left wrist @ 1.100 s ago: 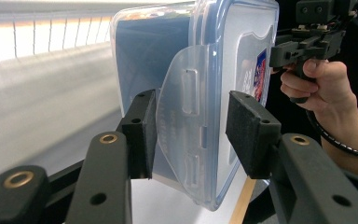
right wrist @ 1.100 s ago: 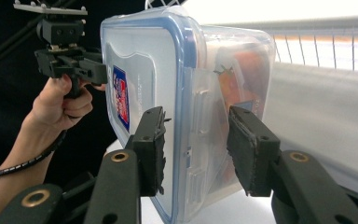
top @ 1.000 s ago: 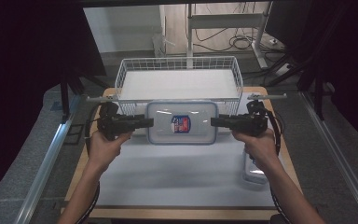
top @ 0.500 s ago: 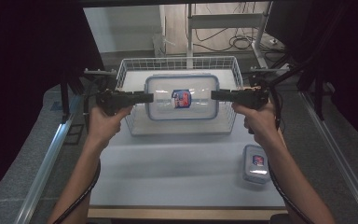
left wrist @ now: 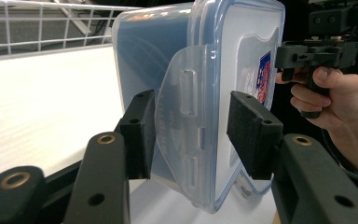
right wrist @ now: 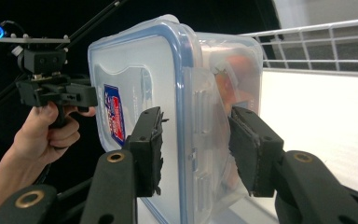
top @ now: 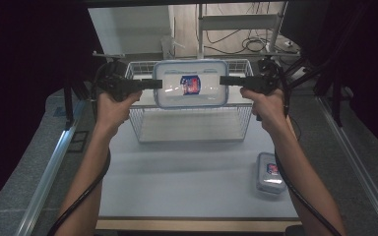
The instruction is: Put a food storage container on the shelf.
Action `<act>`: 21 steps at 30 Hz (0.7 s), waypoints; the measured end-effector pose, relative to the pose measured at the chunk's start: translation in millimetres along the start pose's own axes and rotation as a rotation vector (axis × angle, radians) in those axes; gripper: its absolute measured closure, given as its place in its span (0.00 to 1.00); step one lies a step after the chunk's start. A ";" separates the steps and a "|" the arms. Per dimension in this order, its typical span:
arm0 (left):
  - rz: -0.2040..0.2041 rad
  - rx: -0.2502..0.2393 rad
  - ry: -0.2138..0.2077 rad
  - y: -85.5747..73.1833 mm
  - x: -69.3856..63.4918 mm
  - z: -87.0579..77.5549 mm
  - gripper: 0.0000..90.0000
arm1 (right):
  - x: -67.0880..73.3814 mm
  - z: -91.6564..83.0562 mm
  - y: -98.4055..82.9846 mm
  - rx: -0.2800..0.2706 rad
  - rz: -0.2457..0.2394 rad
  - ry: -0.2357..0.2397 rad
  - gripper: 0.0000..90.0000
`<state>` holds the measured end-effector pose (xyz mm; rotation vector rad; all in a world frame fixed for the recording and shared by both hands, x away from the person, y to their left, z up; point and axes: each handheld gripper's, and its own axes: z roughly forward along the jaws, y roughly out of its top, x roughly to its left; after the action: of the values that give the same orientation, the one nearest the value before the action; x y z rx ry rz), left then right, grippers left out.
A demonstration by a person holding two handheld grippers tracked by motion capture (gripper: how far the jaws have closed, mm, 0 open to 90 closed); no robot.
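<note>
The left tongs (top: 158, 84) clamp the 9 o'clock end of the clear lidded container (top: 191, 91), held level above the wire basket (top: 189, 125) at the counter's (top: 187, 182) 12 o'clock edge, long axis running 9 to 3, lid up. The right tongs (top: 222, 80) clamp its 3 o'clock end.

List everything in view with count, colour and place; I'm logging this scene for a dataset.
large container: one, clear with blue-rimmed lid and red-blue label, held in the air over the basket.
wire basket: one, white, far middle of the table.
small container: one, clear with same label, near right of the table.
table: one, white top with wooden edge.
left gripper: one, black, clamped on the large container's left end.
right gripper: one, black, clamped on its right end.
hands: two, one on each gripper's handle.
</note>
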<state>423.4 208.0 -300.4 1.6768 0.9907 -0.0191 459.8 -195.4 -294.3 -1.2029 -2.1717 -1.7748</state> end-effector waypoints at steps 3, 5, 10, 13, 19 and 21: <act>-0.014 -0.004 -0.003 3.6 7.3 3.8 0.59 | -3.2 3.4 4.5 0.001 0.007 -0.010 0.61; -0.024 -0.010 -0.004 4.7 10.9 5.7 0.59 | -5.1 5.9 7.0 0.003 0.010 -0.016 0.61; -0.043 -0.002 0.021 5.8 18.8 12.0 0.57 | -11.7 13.5 9.7 0.015 0.026 -0.029 0.61; -0.056 -0.004 0.027 6.2 22.1 13.3 0.57 | -16.5 18.1 8.7 0.018 0.047 -0.028 0.61; -0.073 0.000 0.047 7.7 22.6 14.5 0.56 | -22.6 21.5 11.1 0.015 0.086 -0.010 0.61; -0.064 -0.001 0.070 8.4 20.2 16.2 0.54 | -23.5 22.6 12.1 0.009 0.098 -0.009 0.61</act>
<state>449.0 206.7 -309.5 1.6535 1.0967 -0.0015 492.2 -187.7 -304.3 -1.2940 -2.0847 -1.7219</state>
